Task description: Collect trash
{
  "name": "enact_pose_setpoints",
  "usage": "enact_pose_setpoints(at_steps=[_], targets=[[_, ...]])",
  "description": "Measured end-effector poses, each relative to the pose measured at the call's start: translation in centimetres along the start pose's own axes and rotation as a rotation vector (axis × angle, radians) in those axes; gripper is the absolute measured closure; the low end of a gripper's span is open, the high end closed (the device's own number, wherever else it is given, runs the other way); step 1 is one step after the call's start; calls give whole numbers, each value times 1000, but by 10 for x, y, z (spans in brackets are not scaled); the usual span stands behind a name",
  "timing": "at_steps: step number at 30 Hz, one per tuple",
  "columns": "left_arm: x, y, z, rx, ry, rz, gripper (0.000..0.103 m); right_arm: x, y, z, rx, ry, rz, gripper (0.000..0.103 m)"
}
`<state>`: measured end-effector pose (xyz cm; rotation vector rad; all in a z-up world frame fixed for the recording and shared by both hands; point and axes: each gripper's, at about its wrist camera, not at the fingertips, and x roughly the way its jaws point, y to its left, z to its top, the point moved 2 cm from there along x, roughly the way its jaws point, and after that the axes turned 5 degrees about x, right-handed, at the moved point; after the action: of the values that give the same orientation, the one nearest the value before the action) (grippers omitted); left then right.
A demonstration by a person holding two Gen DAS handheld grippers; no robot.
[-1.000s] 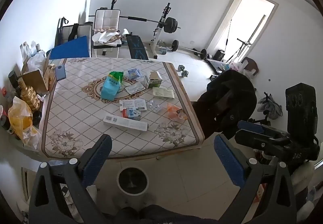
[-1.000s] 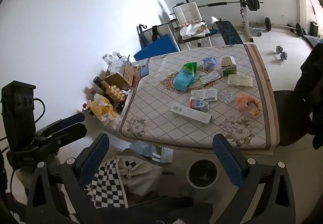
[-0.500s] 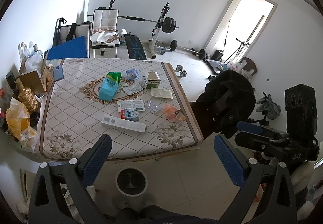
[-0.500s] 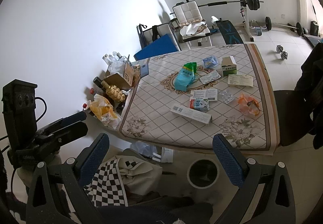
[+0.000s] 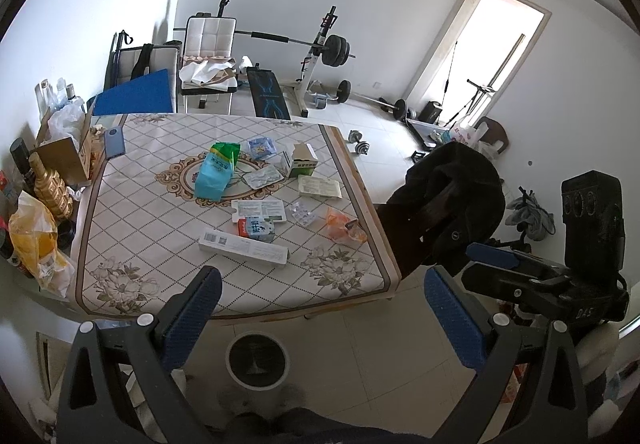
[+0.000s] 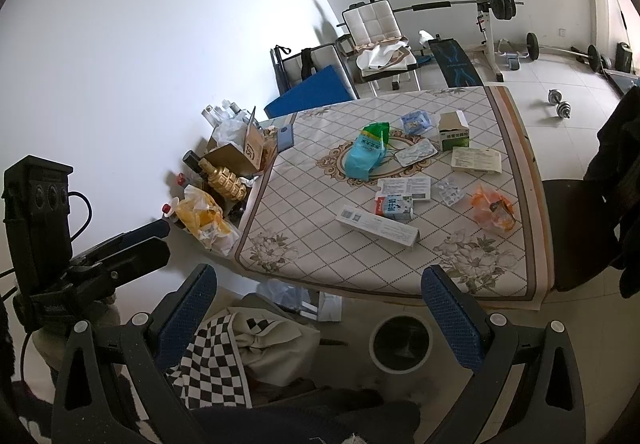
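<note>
Trash lies on the patterned table (image 5: 132, 244): a long white box (image 5: 243, 246), a small milk carton (image 5: 256, 226), an orange wrapper (image 5: 340, 224), a blue-green bag (image 5: 216, 171), a green-white box (image 5: 304, 159) and several leaflets and blister packs. A white round bin (image 5: 258, 360) stands on the floor before the table; it also shows in the right wrist view (image 6: 401, 342). My left gripper (image 5: 320, 318) and right gripper (image 6: 318, 314) are open and empty, held back from the table's near edge. In the right wrist view the long box (image 6: 378, 224) is nearest.
A black chair with a dark coat (image 5: 444, 199) stands at the table's right. Bottles, a yellow bag (image 6: 204, 219) and a cardboard box crowd the table's left. A checkered bag (image 6: 240, 348) lies on the floor. Gym equipment (image 5: 320, 47) stands behind.
Both views have drifted slightly back and up from the table. Nothing on the table moved; both grippers stayed open.
</note>
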<state>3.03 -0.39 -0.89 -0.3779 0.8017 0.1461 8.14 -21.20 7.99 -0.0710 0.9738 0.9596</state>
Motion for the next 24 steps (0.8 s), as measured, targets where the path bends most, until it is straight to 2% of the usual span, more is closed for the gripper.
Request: enact_pose_setpoints(at_steps=[24], targets=[[0,4,1,-7,-3,-5,0,4,2,1,-2,3,-2,0]])
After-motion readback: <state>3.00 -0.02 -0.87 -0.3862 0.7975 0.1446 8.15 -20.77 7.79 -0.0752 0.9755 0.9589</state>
